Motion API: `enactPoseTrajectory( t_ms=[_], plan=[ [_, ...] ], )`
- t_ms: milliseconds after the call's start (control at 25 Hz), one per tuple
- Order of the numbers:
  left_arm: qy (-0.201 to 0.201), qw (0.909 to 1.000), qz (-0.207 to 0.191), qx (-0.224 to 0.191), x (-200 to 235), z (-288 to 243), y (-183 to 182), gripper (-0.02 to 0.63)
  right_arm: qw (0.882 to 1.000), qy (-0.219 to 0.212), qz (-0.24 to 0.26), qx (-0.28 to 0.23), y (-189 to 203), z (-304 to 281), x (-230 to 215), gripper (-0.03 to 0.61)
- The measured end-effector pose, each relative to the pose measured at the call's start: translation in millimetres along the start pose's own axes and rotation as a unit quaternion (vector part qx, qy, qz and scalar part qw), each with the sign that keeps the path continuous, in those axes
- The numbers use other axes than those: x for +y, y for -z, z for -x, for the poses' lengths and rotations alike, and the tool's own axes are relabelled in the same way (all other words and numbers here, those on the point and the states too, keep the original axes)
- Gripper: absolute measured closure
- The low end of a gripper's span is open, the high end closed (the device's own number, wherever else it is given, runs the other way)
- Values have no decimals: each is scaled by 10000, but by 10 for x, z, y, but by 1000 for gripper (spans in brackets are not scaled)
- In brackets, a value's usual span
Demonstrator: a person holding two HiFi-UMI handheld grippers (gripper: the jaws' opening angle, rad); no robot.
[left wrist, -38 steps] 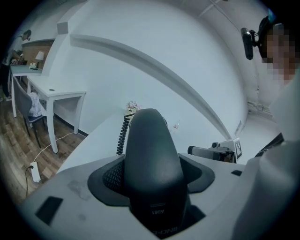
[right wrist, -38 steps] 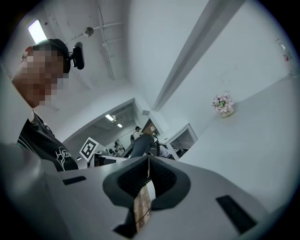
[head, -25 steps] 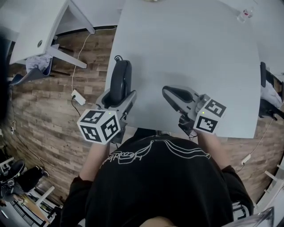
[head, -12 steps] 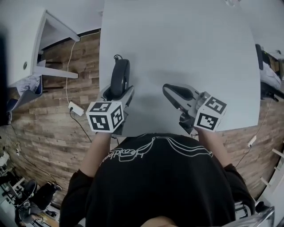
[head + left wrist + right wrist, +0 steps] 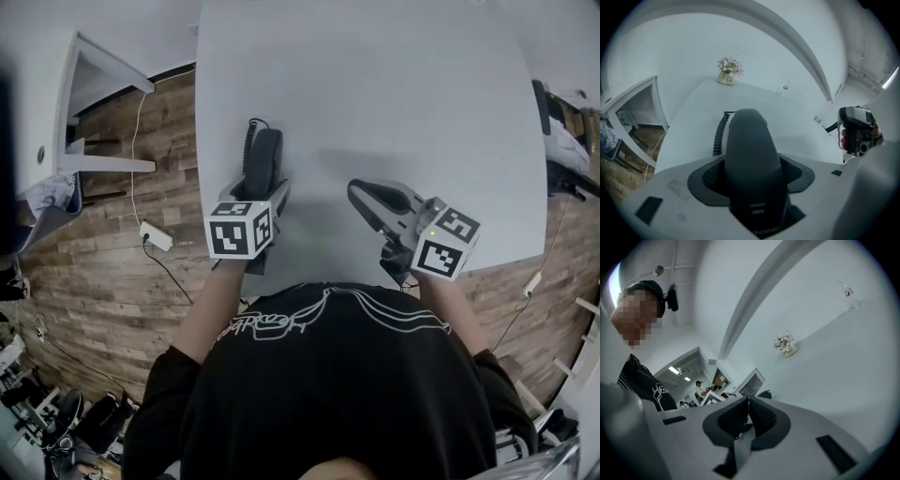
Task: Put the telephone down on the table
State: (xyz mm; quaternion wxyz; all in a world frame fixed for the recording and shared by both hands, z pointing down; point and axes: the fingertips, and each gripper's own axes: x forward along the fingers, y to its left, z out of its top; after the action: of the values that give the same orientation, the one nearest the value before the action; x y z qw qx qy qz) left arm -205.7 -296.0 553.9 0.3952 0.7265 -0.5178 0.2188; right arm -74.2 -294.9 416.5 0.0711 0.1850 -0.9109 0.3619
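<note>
The black telephone handset (image 5: 263, 157) sticks out forward from my left gripper (image 5: 260, 195), which is shut on its near end over the left near part of the white table (image 5: 394, 84). In the left gripper view the handset (image 5: 750, 154) fills the gap between the jaws of the left gripper (image 5: 752, 185), and its coiled cord (image 5: 719, 137) trails along its left side. Whether the handset touches the tabletop I cannot tell. My right gripper (image 5: 364, 194) hovers over the table's near right part; in its own view the right gripper (image 5: 747, 414) has its pads together with nothing between them.
A small flower pot (image 5: 728, 71) and a little bottle (image 5: 785, 87) stand at the table's far end. Left of the table is wooden floor with a power strip (image 5: 155, 236) and a white desk (image 5: 84, 103). A dark chair (image 5: 555, 141) stands at the right.
My left gripper has carried the handset to the right and forward, from the table's left edge further in over the tabletop. The right gripper has stayed where it was.
</note>
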Motion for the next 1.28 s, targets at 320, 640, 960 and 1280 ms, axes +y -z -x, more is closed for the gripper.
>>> enactPoseTrajectory(
  t_ms=[320, 640, 960, 1280],
  plan=[
    [-653, 9956, -634, 242, 54, -93, 32, 318, 9998, 116, -121, -106, 29, 23, -66, 538],
    [-893, 9894, -953, 630, -22, -211, 73, 315, 9993, 109, -295, -216, 36, 34, -94, 538],
    [-824, 9909, -956, 461, -72, -209, 19, 282, 9994, 18, -286, -190, 55, 8, -14, 538],
    [-405, 9945, -886, -379, -22, 72, -214, 233, 9995, -31, -216, -224, 66, 54, 62, 538]
  ],
)
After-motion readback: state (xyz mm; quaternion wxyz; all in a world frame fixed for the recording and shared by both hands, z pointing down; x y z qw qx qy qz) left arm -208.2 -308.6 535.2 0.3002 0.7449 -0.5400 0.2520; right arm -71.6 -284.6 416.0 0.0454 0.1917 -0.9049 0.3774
